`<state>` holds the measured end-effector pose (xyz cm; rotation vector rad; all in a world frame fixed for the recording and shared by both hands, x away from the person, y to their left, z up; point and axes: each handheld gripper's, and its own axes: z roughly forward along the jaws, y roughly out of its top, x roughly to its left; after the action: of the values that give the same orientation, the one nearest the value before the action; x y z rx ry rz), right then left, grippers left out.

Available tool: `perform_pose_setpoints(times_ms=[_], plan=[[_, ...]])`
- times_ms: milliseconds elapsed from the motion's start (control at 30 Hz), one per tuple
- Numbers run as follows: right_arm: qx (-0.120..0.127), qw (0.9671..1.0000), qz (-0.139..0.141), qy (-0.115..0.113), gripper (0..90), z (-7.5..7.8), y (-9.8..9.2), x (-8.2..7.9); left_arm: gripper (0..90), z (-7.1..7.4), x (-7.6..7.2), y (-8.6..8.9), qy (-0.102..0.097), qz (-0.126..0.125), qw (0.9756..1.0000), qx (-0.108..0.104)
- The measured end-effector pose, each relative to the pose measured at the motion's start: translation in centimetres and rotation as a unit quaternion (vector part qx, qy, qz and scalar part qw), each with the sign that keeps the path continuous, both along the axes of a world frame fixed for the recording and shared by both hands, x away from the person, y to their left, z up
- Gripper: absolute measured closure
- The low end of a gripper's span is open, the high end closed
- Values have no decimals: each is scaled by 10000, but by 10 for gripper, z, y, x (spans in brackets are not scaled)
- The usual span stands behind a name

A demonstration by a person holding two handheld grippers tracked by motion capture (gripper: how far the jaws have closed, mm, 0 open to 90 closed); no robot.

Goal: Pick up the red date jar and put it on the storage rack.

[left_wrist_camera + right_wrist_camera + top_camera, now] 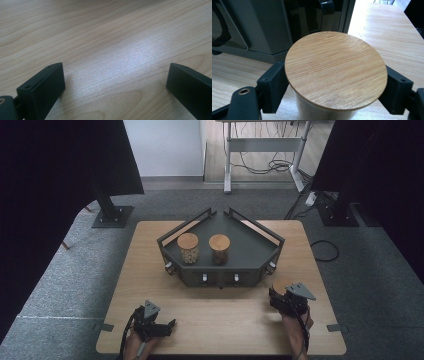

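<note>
Grey carpet, dark curtains to either side, and a pale wooden table (150,270) make up the setting; a second desk frame with loose cables stands at the far wall.

Item one — dark metal corner shelf (250,245), wedge-shaped, railed along its two back edges, set on the middle of the table with its front toward the person. On its deck stand two jars, just beside one another: left jar (188,248), holding pale grains or beans by the look of it, and middle jar (219,249), with darker contents. Both carry round bamboo lids and stand upright. The deck to the right of them is bare.

Item two — third jar (324,110), same type, with a bamboo lid (335,70), standing on the table just beside the shelf's front right corner. In the right gripper view the right gripper (335,87) has a jaw on either side of the jar's body below the lid, apparently pressed against it: clamped on the jar. Whether the jar's base is off the wood cannot be told.

Item three — left gripper (115,82), at the near left edge of the table, well apart from the shelf. Jaws spread wide, nothing between them but bare wood.

Progress, as judged: two jars are already placed on the shelf, and the third is gripped but not yet placed. Left to do — lift it over the front lip, set it upright in the free space to the right of the other two, and let go.
</note>
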<state>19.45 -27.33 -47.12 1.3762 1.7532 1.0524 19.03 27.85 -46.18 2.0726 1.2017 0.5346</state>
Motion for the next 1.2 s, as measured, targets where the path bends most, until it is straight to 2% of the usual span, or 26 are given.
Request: perform_pose_setpoints(times_ms=[133, 567, 1200], plan=[[96, 9999, -34, 16, 245, 0, -2, 0, 17, 0, 0, 0, 0, 1, 10000, -1], [124, 9999, -76, 48, 247, 2, 2, -3, 17, 0, 0, 0, 0, 1, 10000, -1], [53, 9999, -58, -120, 248, 16, 3, -17, 17, 0, 0, 0, -1, -9, 10000, -1]])
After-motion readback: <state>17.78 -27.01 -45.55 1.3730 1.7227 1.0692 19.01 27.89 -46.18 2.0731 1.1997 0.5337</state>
